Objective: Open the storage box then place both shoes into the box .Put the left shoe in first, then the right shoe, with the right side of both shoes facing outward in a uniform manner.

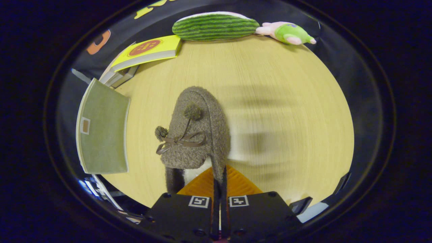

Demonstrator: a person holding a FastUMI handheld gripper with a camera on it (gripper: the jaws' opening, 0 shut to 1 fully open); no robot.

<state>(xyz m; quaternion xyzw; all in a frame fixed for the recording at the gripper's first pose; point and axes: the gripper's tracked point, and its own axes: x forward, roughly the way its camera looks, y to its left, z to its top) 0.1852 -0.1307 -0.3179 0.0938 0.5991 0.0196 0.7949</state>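
Note:
A brown fuzzy shoe (pixel 195 135) with two pom-poms and a thin bow hangs just ahead of my fingers, toe pointing away from me. My gripper (pixel 219 182) is shut on the right edge of its collar, with the rim pinched between both fingers. Its white lining shows beside the left finger. The shoe's soft shadow falls on the wooden table (pixel 270 84) to its right, so the shoe seems to be lifted off the top. Left of the shoe stands the grey-green fabric storage box (pixel 103 128), a flat face with a small label window turned toward me. I cannot tell whether it is open.
A yellow book (pixel 148 50) lies on a stack at the table's far left corner. A watermelon-striped cushion (pixel 216 26) and a pink and green plush toy (pixel 287 32) rest along the far edge. The table's edge curves close on the right.

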